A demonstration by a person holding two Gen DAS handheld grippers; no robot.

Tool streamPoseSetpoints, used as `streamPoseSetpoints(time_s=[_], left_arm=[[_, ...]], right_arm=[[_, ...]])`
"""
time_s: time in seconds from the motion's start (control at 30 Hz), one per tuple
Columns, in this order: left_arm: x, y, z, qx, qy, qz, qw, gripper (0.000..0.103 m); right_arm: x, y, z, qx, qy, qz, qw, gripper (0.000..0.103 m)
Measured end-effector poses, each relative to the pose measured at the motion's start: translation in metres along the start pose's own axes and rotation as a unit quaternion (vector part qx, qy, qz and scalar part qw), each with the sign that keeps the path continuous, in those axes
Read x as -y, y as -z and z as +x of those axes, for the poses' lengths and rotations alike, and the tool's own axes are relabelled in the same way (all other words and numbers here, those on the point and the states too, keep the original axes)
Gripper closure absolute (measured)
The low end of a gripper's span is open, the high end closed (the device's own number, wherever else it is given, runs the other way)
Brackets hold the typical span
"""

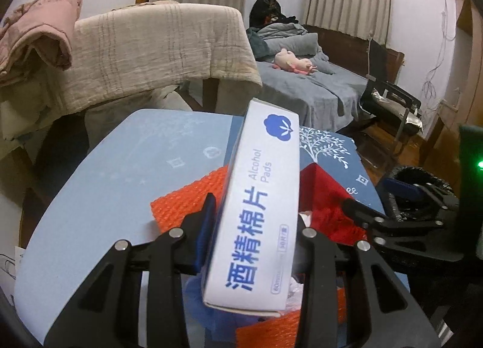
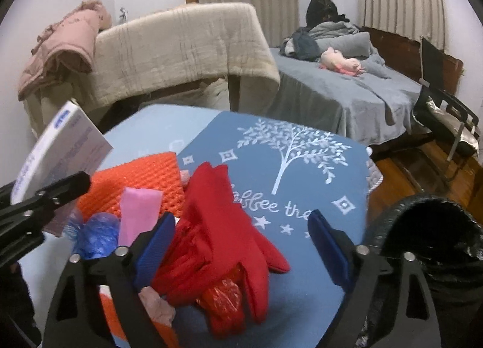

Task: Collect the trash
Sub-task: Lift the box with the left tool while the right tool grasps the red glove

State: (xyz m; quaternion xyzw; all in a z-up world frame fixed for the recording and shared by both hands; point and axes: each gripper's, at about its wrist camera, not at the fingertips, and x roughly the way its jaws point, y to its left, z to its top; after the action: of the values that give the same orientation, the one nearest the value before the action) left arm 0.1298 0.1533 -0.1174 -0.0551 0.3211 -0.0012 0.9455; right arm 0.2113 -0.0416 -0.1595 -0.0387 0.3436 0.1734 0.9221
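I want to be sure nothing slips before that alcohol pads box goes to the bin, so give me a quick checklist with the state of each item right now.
1. Left gripper shut on the alcohol pads box: ok, the pads press both sides.
2. Box lifted clear of the trash pile: ok, it sits tilted above the orange mesh.
3. Black trash bag open: ok, the mouth gapes at the table's right edge.
4. Right gripper free: ok, the jaws stand open over the red glove, gripping nothing.
5. Path from box to bag clear: cannot tell, the right gripper sits between them.
6. Box flaps closed: cannot tell.
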Motion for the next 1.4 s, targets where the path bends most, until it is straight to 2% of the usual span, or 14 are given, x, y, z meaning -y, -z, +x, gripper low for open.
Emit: streamPoseSetpoints(time_s=[0.07,0.13,0.2,0.27,0.4,0.6,0.7,0.8,0.9,0.97,1.13,1.17,1.23,1.4], left_arm=[[-0.003,0.0,0.001,-0.005,-0.001,-0.002,1.0,0.068],[-0.004,0.001,0.002,-0.006,-0.002,-0.003,1.0,0.068],[-0.004,0.001,0.0,-0.005,-0.003,-0.002,1.0,0.068],[-0.005,0.002,-0.001,-0.003,-0.006,0.0,1.0,0.068],[-0.004,-0.003,-0.006,0.007,-0.009,0.004,0.9999,0.068],[-0.001,-0.009,-0.016,0.019,-0.007,0.002,0.9998,0.068],[0.002,-0.011,-0.018,0.022,-0.007,0.006,0.9997,0.07],[0.004,-0.008,-0.018,0.021,-0.01,0.008,0.9997,0.07],[0.005,-0.004,-0.015,0.015,-0.01,0.008,0.9998,0.07],[0.003,-0.001,-0.011,0.008,-0.009,0.008,0.9999,0.072],[0.004,0.005,-0.006,-0.005,0.015,0.003,0.9999,0.071],[0.007,0.005,-0.007,-0.006,0.02,0.009,0.9997,0.067],[0.012,0.007,-0.007,-0.006,0.026,0.014,0.9996,0.056],[0.02,0.014,0.007,-0.026,0.023,0.02,0.9992,0.038]], right_arm=[[-0.001,0.001,0.008,-0.015,-0.023,-0.001,1.0,0.039],[-0.003,0.002,0.014,-0.029,-0.045,0.0,0.999,0.068],[-0.004,0.001,0.01,-0.023,-0.061,0.005,0.998,0.074],[-0.005,-0.001,0.003,-0.014,-0.073,-0.001,0.997,0.089],[0.0,-0.011,-0.019,0.009,-0.092,0.012,0.996,0.097],[0.005,-0.029,-0.055,0.05,-0.109,0.02,0.993,0.1],[0.003,-0.032,-0.055,0.042,-0.098,0.01,0.994,0.099],[0.001,-0.026,-0.042,0.022,-0.09,0.008,0.996,0.086],[-0.002,-0.017,-0.026,0.003,-0.078,0.002,0.997,0.068],[-0.003,-0.012,-0.013,-0.011,-0.071,0.001,0.997,0.064],[0.002,-0.003,0.007,-0.039,-0.071,0.007,0.997,0.065],[0.002,-0.002,0.008,-0.039,-0.074,0.004,0.996,0.065],[0.001,-0.002,0.009,-0.043,-0.081,-0.005,0.996,0.078],[0.005,-0.005,0.002,-0.032,-0.106,0.005,0.994,0.093]])
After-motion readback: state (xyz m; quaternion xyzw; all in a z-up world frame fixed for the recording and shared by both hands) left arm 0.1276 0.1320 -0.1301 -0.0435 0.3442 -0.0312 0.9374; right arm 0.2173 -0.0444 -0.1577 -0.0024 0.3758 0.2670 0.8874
